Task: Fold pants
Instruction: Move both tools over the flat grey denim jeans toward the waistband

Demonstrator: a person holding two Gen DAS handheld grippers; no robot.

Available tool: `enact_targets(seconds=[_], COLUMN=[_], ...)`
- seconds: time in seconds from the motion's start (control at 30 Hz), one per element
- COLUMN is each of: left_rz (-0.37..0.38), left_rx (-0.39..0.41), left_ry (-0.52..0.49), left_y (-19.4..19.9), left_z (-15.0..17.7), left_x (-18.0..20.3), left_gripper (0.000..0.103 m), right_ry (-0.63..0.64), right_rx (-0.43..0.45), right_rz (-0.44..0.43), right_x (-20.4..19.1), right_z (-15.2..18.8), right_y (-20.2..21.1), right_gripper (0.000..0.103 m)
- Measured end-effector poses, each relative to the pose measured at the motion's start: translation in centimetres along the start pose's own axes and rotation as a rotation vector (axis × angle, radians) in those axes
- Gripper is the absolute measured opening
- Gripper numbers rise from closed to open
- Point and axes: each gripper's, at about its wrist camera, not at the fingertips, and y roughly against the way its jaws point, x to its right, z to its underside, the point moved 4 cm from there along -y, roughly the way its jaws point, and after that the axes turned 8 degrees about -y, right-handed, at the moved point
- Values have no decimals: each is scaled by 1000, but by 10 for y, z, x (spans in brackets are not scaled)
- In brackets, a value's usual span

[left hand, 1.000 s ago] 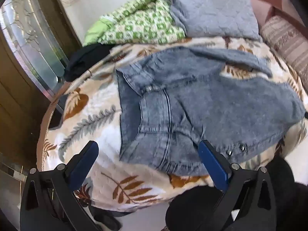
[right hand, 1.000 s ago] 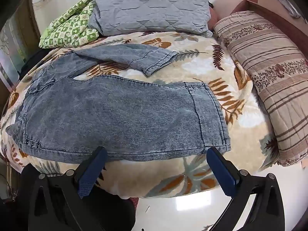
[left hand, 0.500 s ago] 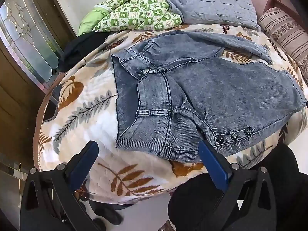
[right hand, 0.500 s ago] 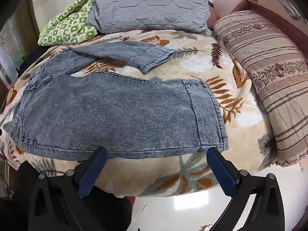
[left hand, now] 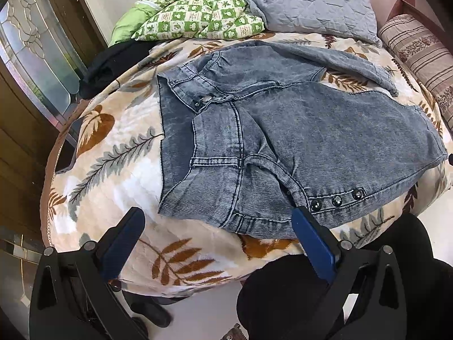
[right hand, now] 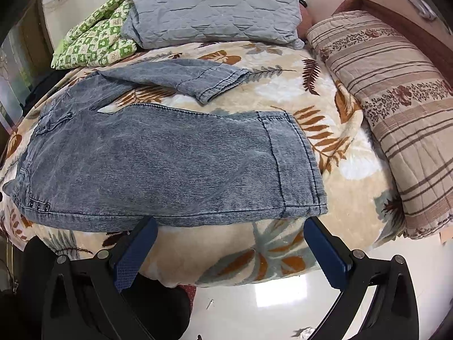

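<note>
1. We hold the left hand-held gripper (left hand: pixel 216 222) spread wide, empty, just short of the pants (left hand: pixel 297 130) waistband at the bed (left hand: pixel 107 153) near edge.
2. Our right hand-held gripper (right hand: pixel 230 233), likewise gaping, hovers at the hem.
3. Only the left view shows the fly; only the right shows the striped quilt (right hand: pixel 396 107).

Left gripper (left hand: pixel 216 226) and right gripper (right hand: pixel 230 235) look alike: black plastic frames with triangular cut-outs and silver screws, each carrying two flat blue fingers (right hand: pixel 325 255) with finely textured pads.
</note>
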Motion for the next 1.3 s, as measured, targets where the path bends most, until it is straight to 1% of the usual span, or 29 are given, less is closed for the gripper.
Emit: enact_targets(seconds=[0.1,0.53,0.83,1.1,1.3], left_rz=[17,47,51,71,65], left_rx=[-8,-30,-37,-48,-43], left_ry=[11,38,40,48,77], left_y=[-2,-5,-6,-4,0], left_z=[0,5,5,5,7], left_x=[-1,0,2,6,-5], left_gripper=[103,103,103,103,103], right_ry=[3,-9,-20,-43,-60], right_rx=[0,6,19,26,25], right_rz=[3,4,-2,-4,-1], right_x=[0,5,11,21,35], right_z=[0,-4,-3,0,3], right_y=[1,0,2,2,3], right_gripper=[103,103,103,103,103])
